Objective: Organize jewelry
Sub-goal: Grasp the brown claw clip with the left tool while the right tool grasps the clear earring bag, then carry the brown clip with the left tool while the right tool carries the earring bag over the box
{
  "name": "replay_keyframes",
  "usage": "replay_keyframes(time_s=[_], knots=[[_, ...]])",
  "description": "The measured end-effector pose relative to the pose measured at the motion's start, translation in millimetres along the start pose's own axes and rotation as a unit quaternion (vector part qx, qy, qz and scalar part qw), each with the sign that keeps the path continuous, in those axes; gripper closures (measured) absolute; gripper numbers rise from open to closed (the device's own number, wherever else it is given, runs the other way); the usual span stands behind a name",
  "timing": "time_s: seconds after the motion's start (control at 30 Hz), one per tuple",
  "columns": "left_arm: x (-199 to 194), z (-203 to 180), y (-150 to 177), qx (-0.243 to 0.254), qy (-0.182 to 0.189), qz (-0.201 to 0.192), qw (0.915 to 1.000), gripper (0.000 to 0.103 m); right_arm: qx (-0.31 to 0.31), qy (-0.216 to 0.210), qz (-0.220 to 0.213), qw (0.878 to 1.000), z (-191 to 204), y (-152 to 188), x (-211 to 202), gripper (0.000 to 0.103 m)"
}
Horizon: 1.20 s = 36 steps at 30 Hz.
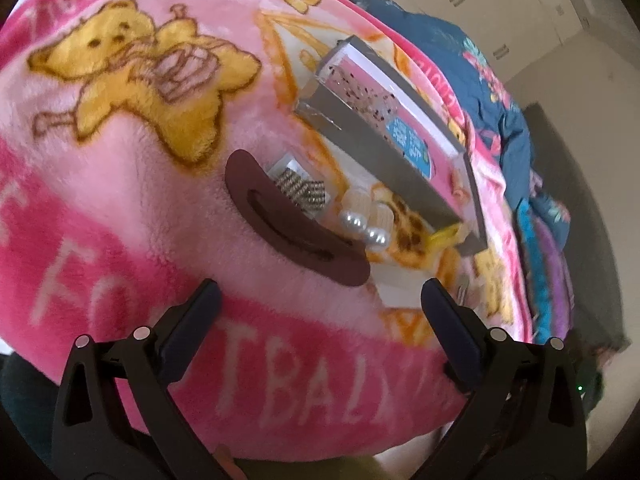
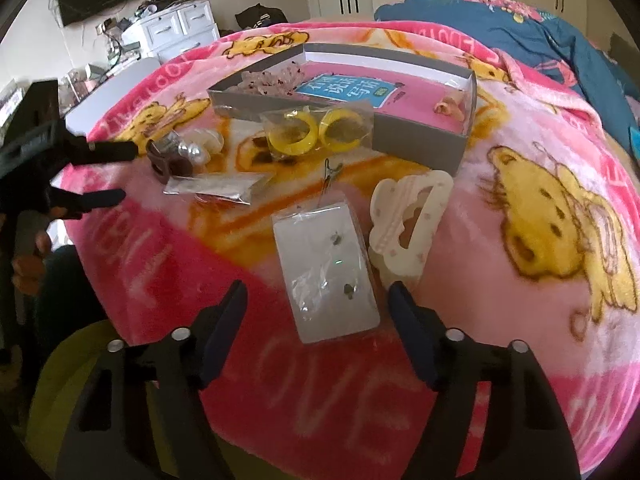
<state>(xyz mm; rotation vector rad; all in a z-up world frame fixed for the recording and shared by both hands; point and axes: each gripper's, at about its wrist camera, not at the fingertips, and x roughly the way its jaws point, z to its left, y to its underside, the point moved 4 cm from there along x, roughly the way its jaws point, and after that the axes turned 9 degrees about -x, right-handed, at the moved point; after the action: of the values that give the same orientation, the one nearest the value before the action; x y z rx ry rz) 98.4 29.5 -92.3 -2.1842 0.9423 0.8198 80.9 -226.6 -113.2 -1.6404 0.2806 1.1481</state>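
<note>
Your right gripper (image 2: 318, 304) has its jaws wide, straddling the white earring card in clear plastic (image 2: 326, 270); the cream cloud-shaped hair claw (image 2: 404, 224) crowds the right finger. Bare pink fleece blanket (image 2: 500, 216) lies further right. Ahead, the yellow rings bag (image 2: 318, 130) and grey cardboard box (image 2: 420, 138) block the way.

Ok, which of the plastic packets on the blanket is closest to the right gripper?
The white earring card packet, lying just ahead of the right gripper. The yellow hoop packet leans on the grey box; the silvery packet lies farther left.
</note>
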Motion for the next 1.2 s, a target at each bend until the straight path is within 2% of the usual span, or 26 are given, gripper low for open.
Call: replay_keyframes(time_s=[0.07, 0.13, 0.17, 0.3, 0.4, 0.5, 0.57, 0.6, 0.63, 0.73, 0.9, 1.2], knots=[[3, -1, -4, -0.020, 0.019, 0.003, 0.9996, 0.010, -0.007, -0.001, 0.001, 1.000, 2, 0, 5, 0.052], [9, -1, -7, -0.049, 0.044, 0.014, 0.9977, 0.012, -0.010, 0.000, 0.002, 1.000, 4, 0, 7, 0.059], [12, -2, -8, -0.060, 0.052, 0.017, 0.9967, 0.015, -0.011, -0.001, 0.001, 1.000, 5, 0, 8, 0.060], [22, -4, -14, -0.078, 0.051, 0.013, 0.9956, 0.016, -0.013, -0.009, -0.005, 1.000, 6, -1, 7, 0.063], [28, -3, -17, -0.092, 0.044, 0.000, 0.9948, 0.026, -0.006, -0.016, -0.007, 1.000, 5, -2, 6, 0.063], [31, 4, -19, -0.098, 0.028, -0.011, 0.9948, 0.049, -0.004, -0.020, -0.009, 1.000, 5, -4, 5, 0.063], [30, 12, -20, -0.106, 0.022, -0.017, 0.9940, 0.074, -0.004, -0.024, -0.010, 1.000, 6, -5, 4, 0.063], [29, 15, -20, -0.112, 0.026, -0.019, 0.9932, 0.079, -0.004, -0.027, -0.012, 1.000, 7, -6, 3, 0.063], [28, 21, -21, -0.120, 0.026, -0.020, 0.9923, 0.091, -0.005, -0.028, -0.013, 1.000, 8, -7, 2, 0.063], [24, 29, -21, -0.129, 0.041, -0.017, 0.9906, 0.094, -0.007, -0.030, -0.018, 0.999, 11, -10, -1, 0.064], [7, 23, -17, -0.099, 0.036, -0.026, 0.9941, 0.097, -0.006, -0.042, -0.030, 0.999, 13, -19, -11, 0.064], [-37, 11, -22, -0.034, 0.010, -0.093, 0.9951, 0.099, -0.007, -0.059, -0.055, 0.997, 19, -40, -23, 0.064]])
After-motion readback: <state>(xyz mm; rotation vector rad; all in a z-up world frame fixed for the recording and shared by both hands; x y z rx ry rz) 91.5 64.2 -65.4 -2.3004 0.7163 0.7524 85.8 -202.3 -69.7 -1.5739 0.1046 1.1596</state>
